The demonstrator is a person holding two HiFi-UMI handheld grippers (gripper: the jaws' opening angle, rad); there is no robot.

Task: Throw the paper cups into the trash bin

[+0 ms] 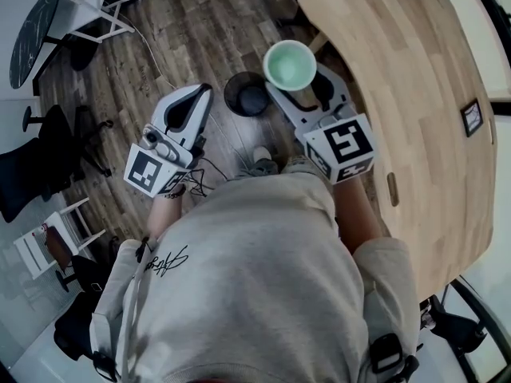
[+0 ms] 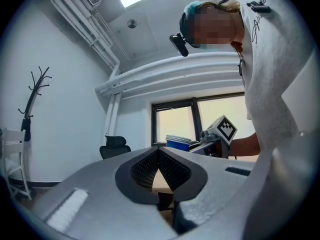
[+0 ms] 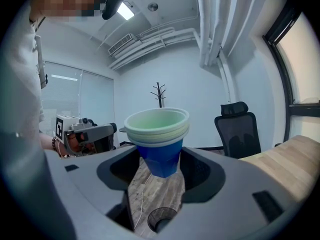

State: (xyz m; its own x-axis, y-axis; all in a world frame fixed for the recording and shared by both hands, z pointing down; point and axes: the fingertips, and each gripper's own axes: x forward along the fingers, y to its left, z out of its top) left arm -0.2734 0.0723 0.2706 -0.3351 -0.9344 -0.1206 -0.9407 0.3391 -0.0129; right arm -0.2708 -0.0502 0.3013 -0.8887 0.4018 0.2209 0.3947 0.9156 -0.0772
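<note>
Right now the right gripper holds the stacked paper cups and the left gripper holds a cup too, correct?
Not quite. The right gripper does hold the stacked paper cups, but the left gripper holds nothing. The left gripper view shows its jaws together with no cup between them.

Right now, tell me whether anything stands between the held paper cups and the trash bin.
Nothing visible does. The right gripper holds the stacked paper cups in open air. The trash bin stands on the floor below them, its mouth open.
</note>
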